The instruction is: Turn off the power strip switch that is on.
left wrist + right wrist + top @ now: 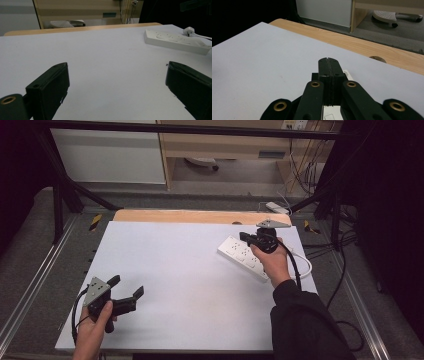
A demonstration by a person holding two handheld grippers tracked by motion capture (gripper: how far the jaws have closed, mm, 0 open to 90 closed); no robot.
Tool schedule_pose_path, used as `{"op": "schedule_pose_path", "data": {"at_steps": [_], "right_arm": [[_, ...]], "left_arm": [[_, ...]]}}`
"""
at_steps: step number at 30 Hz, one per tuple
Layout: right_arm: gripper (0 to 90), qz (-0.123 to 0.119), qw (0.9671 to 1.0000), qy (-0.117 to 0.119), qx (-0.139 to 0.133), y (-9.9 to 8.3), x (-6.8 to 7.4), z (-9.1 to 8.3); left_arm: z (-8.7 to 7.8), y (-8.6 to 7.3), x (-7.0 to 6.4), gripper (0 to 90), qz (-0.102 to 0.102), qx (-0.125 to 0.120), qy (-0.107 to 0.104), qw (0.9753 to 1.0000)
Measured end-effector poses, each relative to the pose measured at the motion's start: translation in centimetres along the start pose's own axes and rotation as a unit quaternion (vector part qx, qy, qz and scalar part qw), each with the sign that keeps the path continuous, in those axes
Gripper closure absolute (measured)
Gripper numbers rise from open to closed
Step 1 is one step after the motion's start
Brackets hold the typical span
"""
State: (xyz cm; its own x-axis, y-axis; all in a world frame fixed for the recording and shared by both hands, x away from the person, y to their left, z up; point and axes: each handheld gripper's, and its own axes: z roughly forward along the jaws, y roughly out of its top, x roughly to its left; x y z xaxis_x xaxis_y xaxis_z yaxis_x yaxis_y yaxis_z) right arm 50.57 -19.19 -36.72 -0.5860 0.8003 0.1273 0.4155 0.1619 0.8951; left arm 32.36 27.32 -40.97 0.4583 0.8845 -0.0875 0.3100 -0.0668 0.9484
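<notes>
A long white plastic power strip point(243, 256) lies flat on the smooth matte white desk point(190, 285), far right. The right gripper point(243, 237), fingers clenched together, hovers over it; the left gripper point(126, 286) rests near-left, fingers spread wide.

No readable text anywhere; small white label on power strip point(347, 73) under right gripper point(329, 62) is too blurred to make out.

The left tool point(126, 287) sits low in the person's hand, jaws spread wide; the right tool point(243, 236) is held farther forward, jaws pressed together.
</notes>
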Motion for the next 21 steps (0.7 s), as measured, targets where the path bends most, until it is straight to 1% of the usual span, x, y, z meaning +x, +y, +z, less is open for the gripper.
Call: {"op": "schedule_pose_path", "data": {"at_steps": [7,13,21], "right_arm": [[90.0,0.005,1.0,-0.001,0.008,-0.2,-0.2,0.5],[90.0,0.001,0.9998,0.001,0.018,-0.5,-0.2,1.1],[90.0,0.003,0.9997,0.003,0.024,-0.7,0.0,2.0]], "left_arm": [[0.1,0.0,0.0,5.0,0.003,0.0,-0.001,1.0],[0.1,0.1,-0.1,5.0,0.006,0.001,-0.001,1.0],[0.0,0.1,-0.1,4.9,0.005,0.0,-0.001,1.0]]}}
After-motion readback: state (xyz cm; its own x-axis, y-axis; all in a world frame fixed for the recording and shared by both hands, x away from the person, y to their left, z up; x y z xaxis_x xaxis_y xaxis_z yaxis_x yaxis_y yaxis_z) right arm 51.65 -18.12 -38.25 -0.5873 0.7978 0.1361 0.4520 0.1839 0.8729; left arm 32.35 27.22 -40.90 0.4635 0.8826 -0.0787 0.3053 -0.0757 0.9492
